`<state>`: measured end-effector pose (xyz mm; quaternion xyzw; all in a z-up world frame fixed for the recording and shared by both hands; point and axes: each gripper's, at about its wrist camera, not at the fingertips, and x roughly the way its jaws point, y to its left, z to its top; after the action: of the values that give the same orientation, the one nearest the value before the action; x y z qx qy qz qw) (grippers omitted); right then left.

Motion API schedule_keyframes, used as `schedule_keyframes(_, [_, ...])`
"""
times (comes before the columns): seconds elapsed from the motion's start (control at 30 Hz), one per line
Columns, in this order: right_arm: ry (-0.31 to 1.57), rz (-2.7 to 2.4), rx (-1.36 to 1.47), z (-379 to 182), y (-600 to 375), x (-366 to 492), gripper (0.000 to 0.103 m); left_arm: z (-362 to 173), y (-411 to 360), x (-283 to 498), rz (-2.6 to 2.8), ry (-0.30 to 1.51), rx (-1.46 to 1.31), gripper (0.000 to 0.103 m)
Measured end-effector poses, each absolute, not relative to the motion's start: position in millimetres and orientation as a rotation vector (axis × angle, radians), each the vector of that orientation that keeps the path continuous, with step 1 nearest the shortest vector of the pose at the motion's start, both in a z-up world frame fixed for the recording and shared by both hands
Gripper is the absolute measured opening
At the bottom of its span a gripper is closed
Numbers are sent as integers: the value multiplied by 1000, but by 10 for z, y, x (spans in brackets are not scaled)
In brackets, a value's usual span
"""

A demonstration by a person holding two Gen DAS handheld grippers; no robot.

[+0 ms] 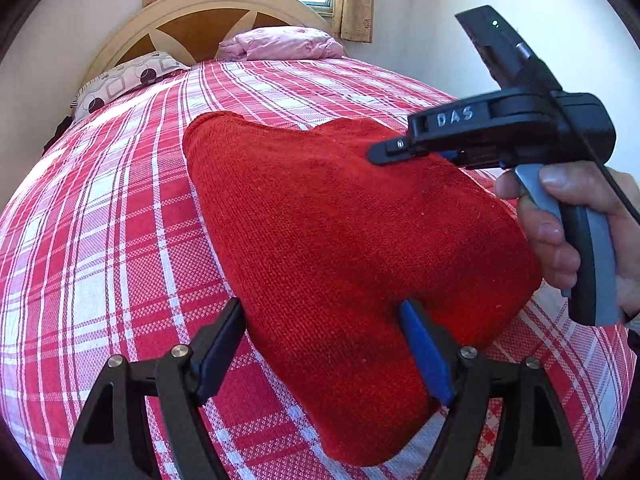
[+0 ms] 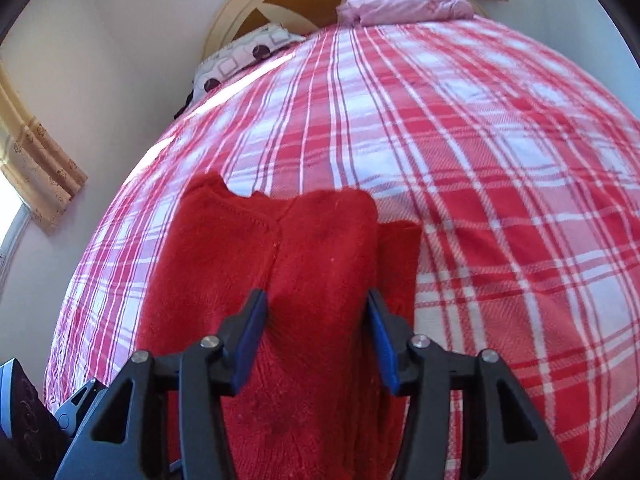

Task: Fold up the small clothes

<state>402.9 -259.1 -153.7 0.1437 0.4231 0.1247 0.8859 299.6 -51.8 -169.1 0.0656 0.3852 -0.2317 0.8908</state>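
A red knitted garment (image 1: 340,240) lies folded on the bed, running from the centre down toward me. My left gripper (image 1: 324,344) stands open and wide at the garment's near end, its blue right pad (image 1: 424,356) resting on the knit and its left finger (image 1: 224,340) at the cloth's left edge. A hand (image 1: 560,232) holds my right gripper (image 1: 386,152) over the garment's far right part. In the right wrist view the right gripper (image 2: 318,320) is open, its pads straddling a folded layer of the garment (image 2: 312,240) without pinching it.
The bed wears a red and white plaid cover (image 1: 100,240). At its head are a patterned pillow (image 1: 124,80), a pink bundle (image 1: 280,44) and a rounded headboard (image 1: 208,20). A curtained window (image 1: 352,0) is behind, and walls flank the bed.
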Motion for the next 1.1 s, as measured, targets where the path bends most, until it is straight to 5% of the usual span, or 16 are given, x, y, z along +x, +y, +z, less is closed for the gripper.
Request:
schedule_keyframes(0.1, [883,252,288,-1573,-2592,4027,27,-1688,-522,2992,-480,802,138,80])
schedule_keyframes(0.2, [847,237,260,-1509,-2571,3945,21,-1671,-528,2976,-485,805,139,80])
schedule_keyframes(0.53, [872,227,309,-1648,-2729,3970,23,-1618,-502,2941,-490,809,148,80])
schedule_keyframes(0.6, [861,233,319,-1644,-2757,3948,36,-1552,-437,2951,-466,781,141,80])
schedule_keyframes(0.73, [850,267,345,-1670,-2833,3880,46,-1529,-358,3047,-446,784,143,80])
schedule_keyframes(0.8, [843,266,337,-1651,-2821,3838,62,-1502,-307,3096,-443,782,107,80])
schedule_keyframes(1.0, [863,269,371,-1736,-2936,3838,77,-1535,-171,3393,-436,808,-44,80])
schedule_keyframes(1.1, [876,311,444,-1833,-3002,3867,76,-1593,-190,3562,-442,828,-69,80])
